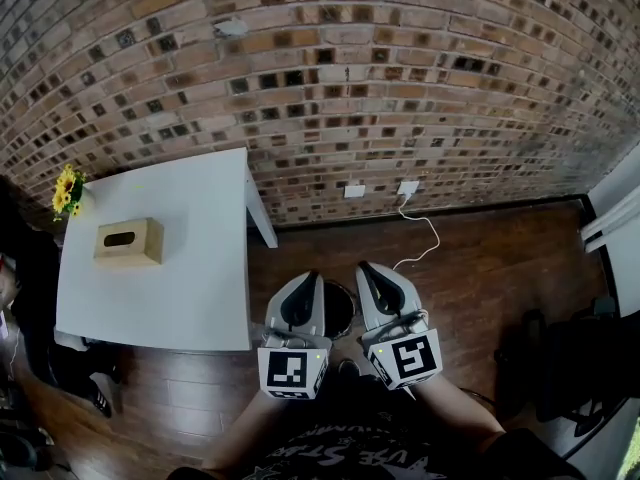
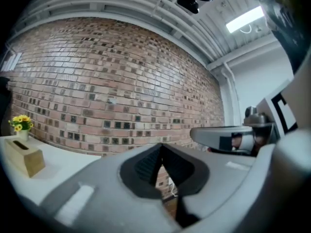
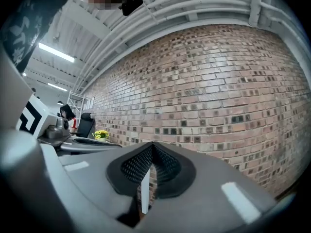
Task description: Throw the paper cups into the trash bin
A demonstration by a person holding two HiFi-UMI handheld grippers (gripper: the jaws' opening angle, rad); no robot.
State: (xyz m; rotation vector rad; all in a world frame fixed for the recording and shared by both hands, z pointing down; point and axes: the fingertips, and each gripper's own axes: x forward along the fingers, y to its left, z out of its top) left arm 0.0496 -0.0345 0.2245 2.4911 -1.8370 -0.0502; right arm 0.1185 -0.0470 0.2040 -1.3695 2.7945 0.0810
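Hovering shut and empty, the left gripper (image 1: 303,283) and right gripper (image 1: 370,271) flank the trash bin (image 1: 341,316), at four o'clock from the table (image 1: 190,268). No paper cups show; I judge them light and crushable, best pinched gently at the rim.

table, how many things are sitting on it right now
2: a wooden tissue box towards the left side of the white table, and a small pot of yellow flowers at its far left corner. The whole tabletop shows in the head view.

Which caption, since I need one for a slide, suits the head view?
Left gripper and right gripper, both shut, over a trash bin beside a white table.
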